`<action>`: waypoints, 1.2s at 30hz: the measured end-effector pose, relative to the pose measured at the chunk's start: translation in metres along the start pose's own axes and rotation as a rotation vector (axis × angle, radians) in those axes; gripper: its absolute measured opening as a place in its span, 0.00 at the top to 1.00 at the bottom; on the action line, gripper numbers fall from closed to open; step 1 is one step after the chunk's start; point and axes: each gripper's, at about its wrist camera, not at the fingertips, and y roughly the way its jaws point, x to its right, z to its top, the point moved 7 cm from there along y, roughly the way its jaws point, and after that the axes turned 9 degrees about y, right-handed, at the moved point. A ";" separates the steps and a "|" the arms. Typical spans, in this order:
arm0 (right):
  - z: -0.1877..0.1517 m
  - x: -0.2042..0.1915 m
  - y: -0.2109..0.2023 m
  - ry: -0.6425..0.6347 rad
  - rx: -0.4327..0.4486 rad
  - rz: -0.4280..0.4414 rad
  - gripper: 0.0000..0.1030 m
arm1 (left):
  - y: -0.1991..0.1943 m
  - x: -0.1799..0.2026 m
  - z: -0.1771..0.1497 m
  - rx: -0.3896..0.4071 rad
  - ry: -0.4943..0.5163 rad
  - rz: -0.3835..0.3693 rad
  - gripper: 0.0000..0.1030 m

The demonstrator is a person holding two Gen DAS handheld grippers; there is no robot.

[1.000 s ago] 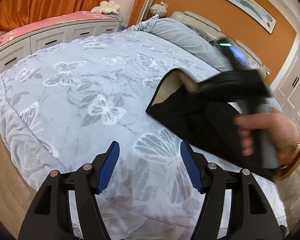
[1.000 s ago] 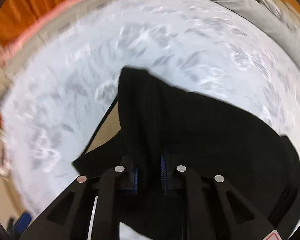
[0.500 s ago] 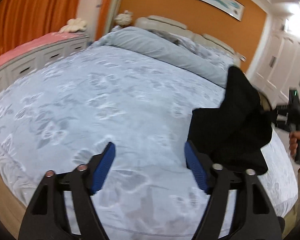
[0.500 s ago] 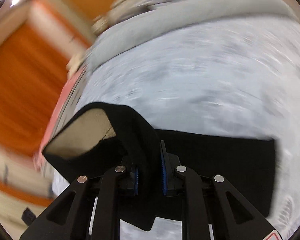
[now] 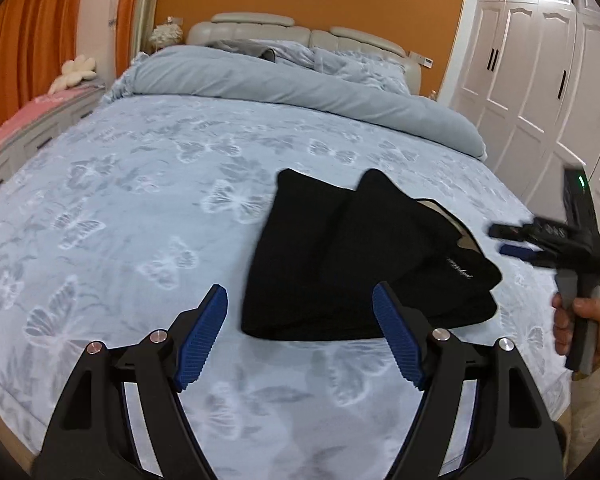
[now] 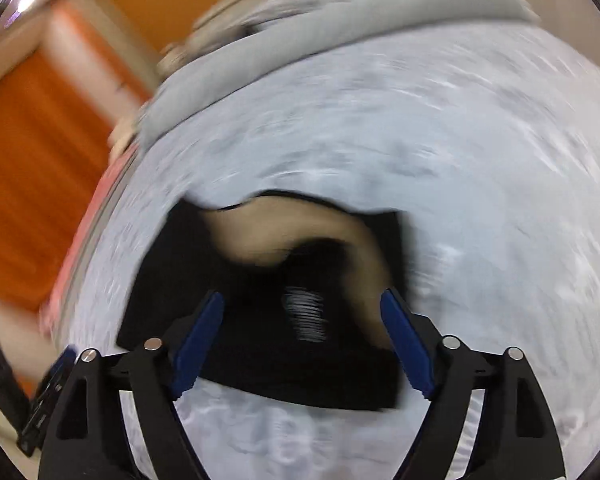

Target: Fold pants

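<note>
The black pants lie in a folded bundle on the butterfly-print bed, with a tan lining showing at the right edge. My left gripper hovers open just in front of the bundle with nothing between its blue pads. To the right a hand holds my right gripper, which points at the pants from the side. In the blurred right wrist view its jaws are opening wide. The pants lie on the bed beneath and beyond the fingers, and the pads are clear of the cloth.
A rolled grey-blue duvet and a padded headboard lie at the far end. White wardrobe doors line the right side. A pink-topped drawer unit and orange curtains stand on the left.
The right gripper carried the pants across the bed and let go; its jaws went from shut on the cloth to wide apart. The pants now rest on the bed. The left gripper swung toward them.
</note>
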 end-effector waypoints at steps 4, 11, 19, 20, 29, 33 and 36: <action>0.017 -0.048 0.053 -0.177 -0.096 -0.093 0.16 | 0.000 0.005 -0.003 -0.013 -0.003 -0.007 0.29; 0.027 -0.105 0.077 -0.345 -0.148 -0.010 0.95 | -0.009 -0.026 -0.004 -0.030 0.010 0.072 0.29; -0.048 0.048 -0.048 -0.294 -0.019 -0.174 0.47 | 0.001 -0.044 -0.005 -0.027 -0.026 0.062 0.28; -0.059 0.076 -0.044 -0.248 -0.051 -0.235 0.45 | 0.006 -0.040 -0.006 -0.035 -0.034 0.047 0.28; -0.006 0.091 -0.075 0.088 0.070 -0.037 0.15 | 0.020 0.012 0.000 -0.051 0.015 -0.015 0.28; 0.016 0.068 0.003 0.039 -0.046 -0.119 0.14 | 0.020 0.023 -0.001 -0.057 0.040 -0.017 0.28; 0.009 0.046 0.043 -0.020 -0.167 -0.105 0.86 | 0.021 0.021 0.001 -0.066 0.067 -0.008 0.28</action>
